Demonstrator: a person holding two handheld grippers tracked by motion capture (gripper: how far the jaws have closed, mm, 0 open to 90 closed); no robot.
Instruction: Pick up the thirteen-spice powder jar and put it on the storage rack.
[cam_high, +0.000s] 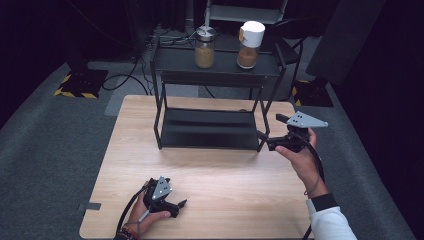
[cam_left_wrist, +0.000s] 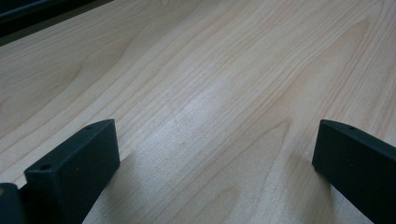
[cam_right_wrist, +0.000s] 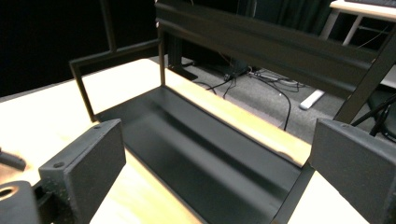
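Observation:
A black two-tier metal rack (cam_high: 161, 107) stands at the back of the wooden table (cam_high: 225, 175). On its top shelf are a metal-lidded jar (cam_high: 205, 47) and a white-lidded jar (cam_high: 249, 45), both with brown contents. My right gripper (cam_high: 265, 141) hovers open by the rack's front right leg, jaws pointing left. In the right gripper view its open jaws (cam_right_wrist: 219, 135) frame the bare lower shelf (cam_right_wrist: 201, 149). My left gripper (cam_high: 179, 207) rests low near the table's front left, open, with only wood (cam_left_wrist: 210, 93) between its jaws (cam_left_wrist: 217, 135).
Grey carpet surrounds the table, with cables (cam_high: 125, 80) and dark stands behind the rack. A yellow-and-black striped base (cam_high: 75, 90) sits at the back left. Bare table surface lies between the rack and the two hands.

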